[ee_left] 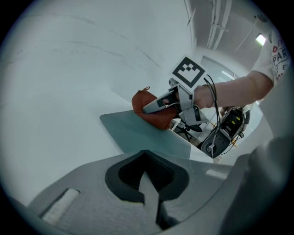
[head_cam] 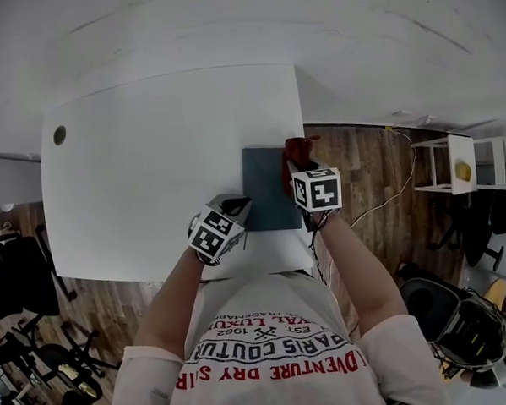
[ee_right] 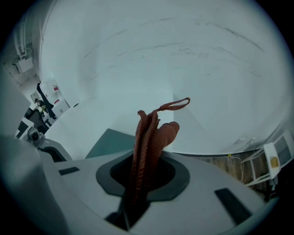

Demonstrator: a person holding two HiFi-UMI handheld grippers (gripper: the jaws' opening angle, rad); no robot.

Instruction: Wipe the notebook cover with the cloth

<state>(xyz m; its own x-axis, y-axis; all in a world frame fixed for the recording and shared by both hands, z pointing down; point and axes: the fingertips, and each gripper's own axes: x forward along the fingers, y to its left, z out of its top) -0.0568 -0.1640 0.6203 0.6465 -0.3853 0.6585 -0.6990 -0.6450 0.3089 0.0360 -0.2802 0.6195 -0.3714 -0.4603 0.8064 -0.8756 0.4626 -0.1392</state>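
Observation:
A dark teal notebook (head_cam: 265,188) lies flat by the white table's (head_cam: 149,160) right edge, also seen in the left gripper view (ee_left: 138,133) and the right gripper view (ee_right: 108,142). My right gripper (head_cam: 294,171) is shut on a rust-red cloth (head_cam: 294,149), which rests on the notebook's far right corner. The cloth (ee_right: 151,133) stands bunched out of the jaws of the right gripper (ee_right: 135,197), a loop at its top. From the left I see that gripper (ee_left: 158,103) pressing the cloth (ee_left: 149,110) onto the cover. My left gripper (head_cam: 239,207) sits at the notebook's near left edge, shut (ee_left: 149,183) and holding nothing.
The table's right edge (head_cam: 301,110) runs just past the notebook, with wood floor (head_cam: 361,166) beyond. A white shelf unit (head_cam: 454,166) and a cable (head_cam: 396,190) are out to the right. A round grommet hole (head_cam: 59,135) marks the table's far left. Dark chairs stand at both lower corners.

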